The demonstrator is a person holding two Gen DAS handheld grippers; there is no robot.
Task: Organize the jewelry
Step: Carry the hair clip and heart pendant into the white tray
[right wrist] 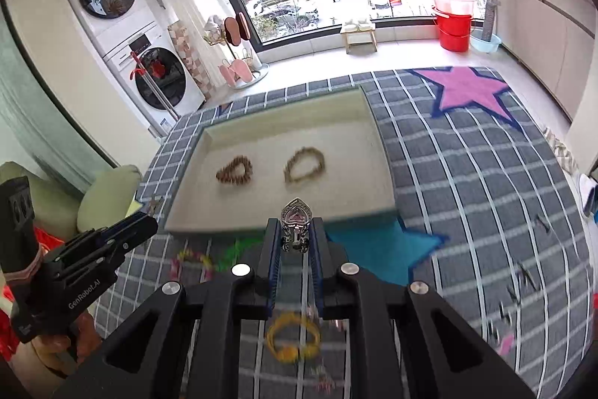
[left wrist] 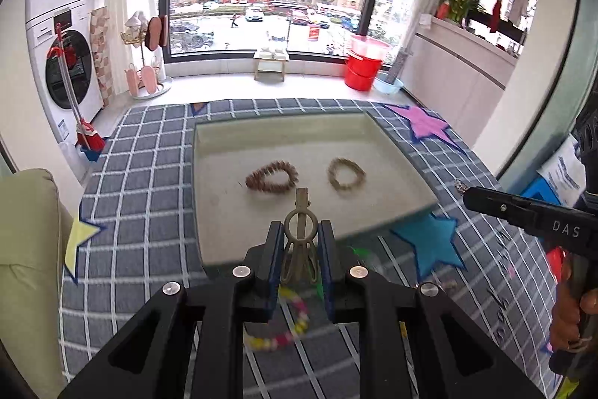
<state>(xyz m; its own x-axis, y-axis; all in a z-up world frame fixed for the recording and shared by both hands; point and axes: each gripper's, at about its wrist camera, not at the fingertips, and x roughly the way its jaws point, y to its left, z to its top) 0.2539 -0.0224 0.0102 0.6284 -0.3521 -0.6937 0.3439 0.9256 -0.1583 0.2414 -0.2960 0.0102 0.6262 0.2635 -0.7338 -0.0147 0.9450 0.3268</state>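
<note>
Checked rug [left wrist: 149, 174]; left claw [left wrist: 299, 242] ("GenRobot.AI") clamps hair clip [left wrist: 300, 234], right claw [right wrist: 295, 234] clamps ring [right wrist: 296, 227].

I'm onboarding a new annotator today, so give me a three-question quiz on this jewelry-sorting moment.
1. True or false: the shallow cream tray holds three bracelets.
2. Which claw grips the silver heart-topped ring? A) left B) right C) neither
3. Fill in: the left claw is shut on a beige ___ clip.

Key
1. False: only two lie in it, a reddish-brown beaded bracelet and a tan beaded bracelet, apart from each other.
2. B: the right claw pinches it between its blue-edged fingers.
3. hair
</note>
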